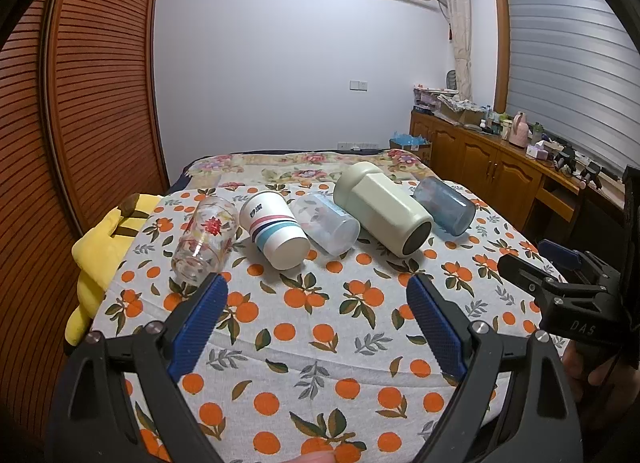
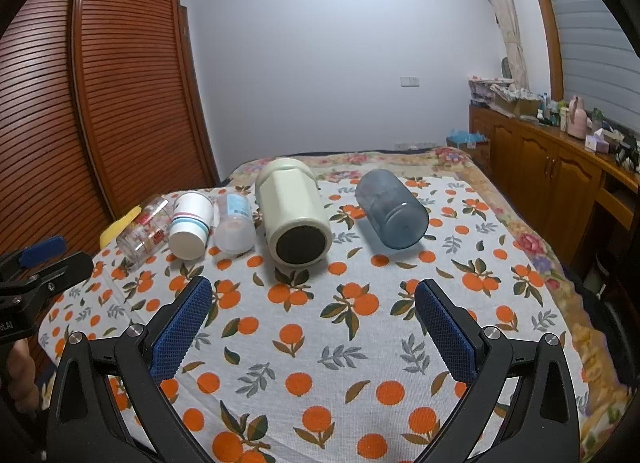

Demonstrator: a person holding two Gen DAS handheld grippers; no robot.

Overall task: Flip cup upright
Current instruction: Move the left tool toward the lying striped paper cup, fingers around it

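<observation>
Five cups are lying on their sides in a row on the orange-print cloth point(image 1: 304, 347) covering the bed, all of them ahead of both tools and none touching either.

The left tool point(image 1: 316, 283) is hovering over the cloth with its blue pads spread wide, released and gripping nothing. Just beyond its left pad point(image 1: 200, 319) the clear glass with red flowers point(image 1: 205, 239) is lying nearest, its base toward the camera. Straight ahead the striped paper cup point(image 1: 274, 229) is resting with its white bottom facing the tool, touching or nearly touching the frosted plastic cup point(image 1: 326, 227) beside it. Further ahead and to the right the cream flask cup point(image 1: 382, 209) is lying with its dark base facing the tool, and beyond that the blue tumbler point(image 1: 444, 205) is lying apart.

The right tool point(image 2: 314, 287) is likewise hanging released, its pads wide apart with only cloth between them. The cream flask cup point(image 2: 294, 209) is sitting ahead, slightly left of its centre, and the blue tumbler point(image 2: 390, 213) ahead and slightly right. A yellow plush toy point(image 1: 102, 247) is lying off the left tool's left side, at the cloth's edge.
</observation>
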